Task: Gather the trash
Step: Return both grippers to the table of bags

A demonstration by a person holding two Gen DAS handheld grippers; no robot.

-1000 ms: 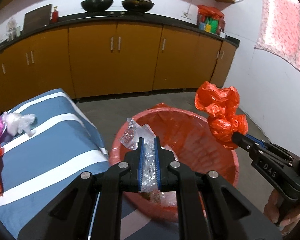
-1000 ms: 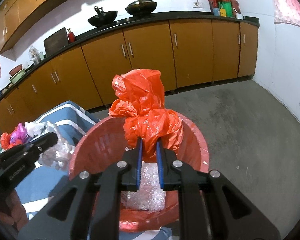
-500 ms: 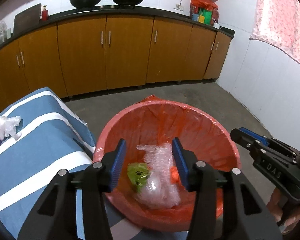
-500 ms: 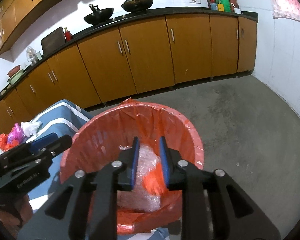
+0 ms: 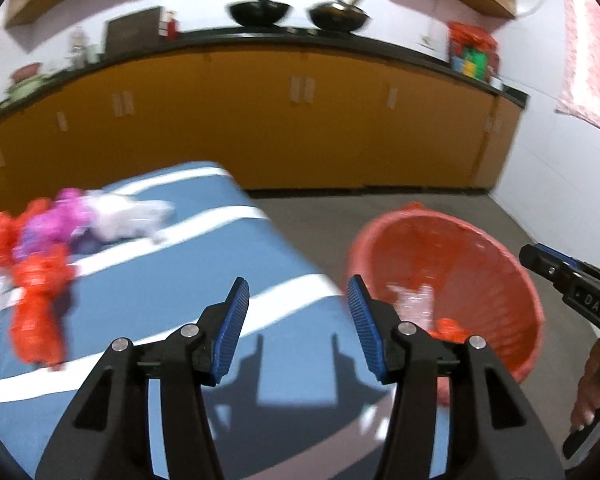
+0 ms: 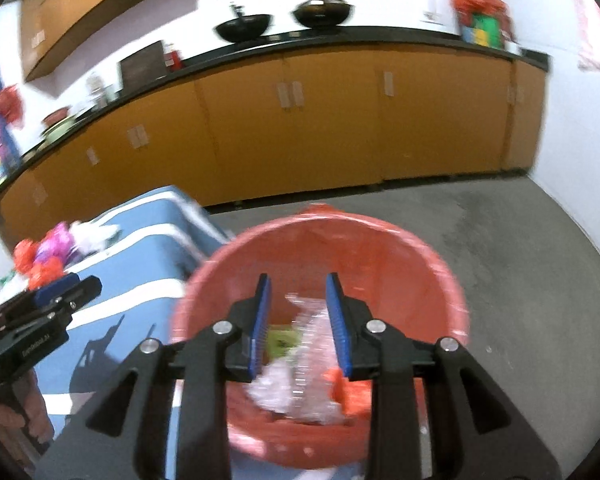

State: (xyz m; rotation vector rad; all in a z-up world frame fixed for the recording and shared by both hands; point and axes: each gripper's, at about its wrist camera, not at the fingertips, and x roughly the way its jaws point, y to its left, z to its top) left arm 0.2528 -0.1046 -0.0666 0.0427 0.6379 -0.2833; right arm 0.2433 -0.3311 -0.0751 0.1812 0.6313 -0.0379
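Over bin (image 6: 440, 280): right hand-held gripper (image 6: 298, 292) agape, unobstructed.

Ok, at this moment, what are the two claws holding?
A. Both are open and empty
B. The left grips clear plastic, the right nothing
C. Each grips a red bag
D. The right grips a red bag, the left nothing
A: the left claw gapes over the striped cloth and the right claw gapes above the bin, with nothing between either pair of pads.

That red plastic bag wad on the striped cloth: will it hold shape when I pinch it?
Probably not. The red bag wad looks like crumpled thin film, so it should squash and droop. Likely very light; it may drag the neighbouring pink wad, which it seems to touch.
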